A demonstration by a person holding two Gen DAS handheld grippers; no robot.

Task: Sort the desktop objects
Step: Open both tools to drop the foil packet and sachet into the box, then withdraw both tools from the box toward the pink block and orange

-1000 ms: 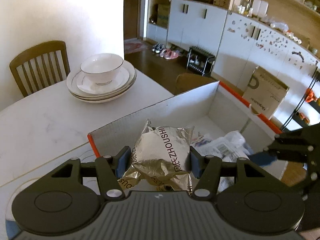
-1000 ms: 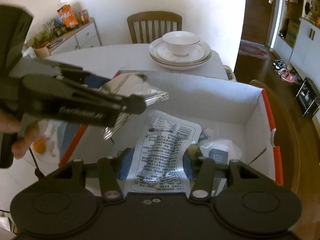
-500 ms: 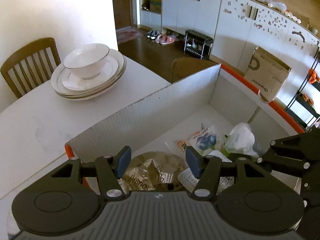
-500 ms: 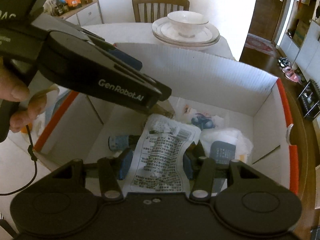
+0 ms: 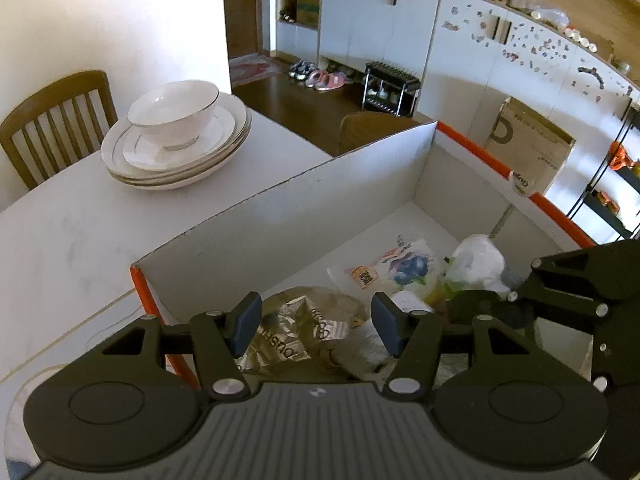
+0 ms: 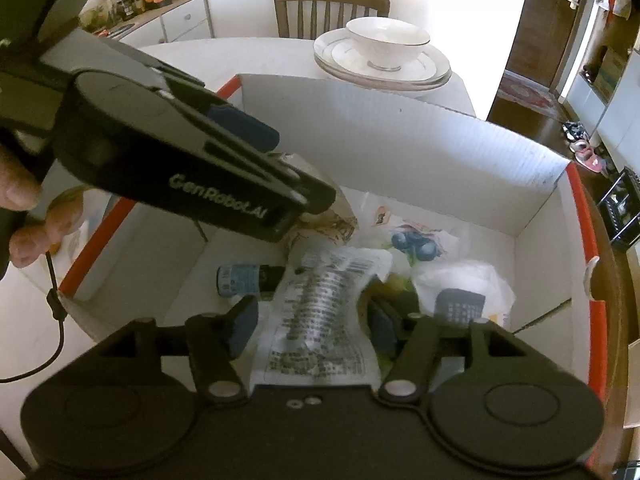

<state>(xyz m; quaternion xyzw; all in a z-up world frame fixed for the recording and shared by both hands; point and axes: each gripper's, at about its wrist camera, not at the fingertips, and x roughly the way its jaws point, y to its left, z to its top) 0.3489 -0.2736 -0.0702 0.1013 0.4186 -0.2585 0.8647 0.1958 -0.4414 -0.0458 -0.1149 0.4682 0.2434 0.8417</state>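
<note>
Left fingers [image 5: 316,324] spread over foil bag [image 5: 304,324] inside box [image 5: 304,200]; right fingers [image 6: 310,326] pinching printed packet [image 6: 320,320].

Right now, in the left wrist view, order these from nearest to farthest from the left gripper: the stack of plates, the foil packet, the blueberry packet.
1. Foil packet: in the box, just below the open left gripper.
2. Blueberry packet: flat on the box floor, ahead and right.
3. Stack of plates: on the table beyond the box wall, ahead and left.
</note>
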